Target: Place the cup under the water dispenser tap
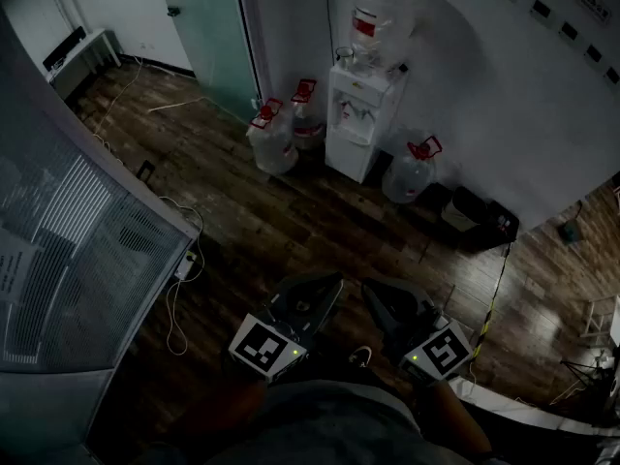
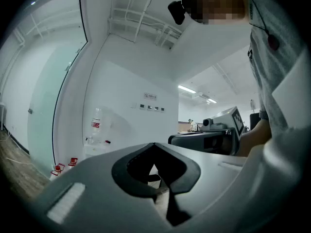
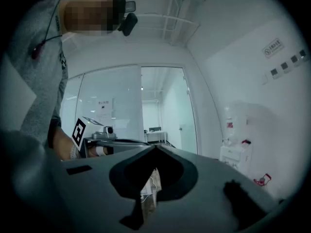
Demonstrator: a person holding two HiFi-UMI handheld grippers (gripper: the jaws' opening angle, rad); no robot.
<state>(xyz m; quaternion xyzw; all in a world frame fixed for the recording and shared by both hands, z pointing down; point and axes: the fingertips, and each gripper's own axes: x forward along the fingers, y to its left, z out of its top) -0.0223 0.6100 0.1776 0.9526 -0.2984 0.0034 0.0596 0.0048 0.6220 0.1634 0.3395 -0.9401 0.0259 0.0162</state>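
Both tongs closed and empty; dispenser well ahead, and I see no cup anywhere.
Head view: left tongs (image 1: pixel 315 298) and right tongs (image 1: pixel 383 308) sit bottom centre, about equally far from the water dispenser (image 1: pixel 354 114) at upper centre, with open floor (image 1: pixel 291 221) between and jugs (image 1: pixel 274 139) flanking it. Left gripper view: tips meet on nothing, dispenser lower left. Right gripper view: tips likewise together, dispenser at right.

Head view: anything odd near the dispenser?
Nothing spilled or tipped: dispenser and floor bottles stand upright. Only oddity: no cup in view; left hand-held gripper and right hand-held gripper are shut, empty.
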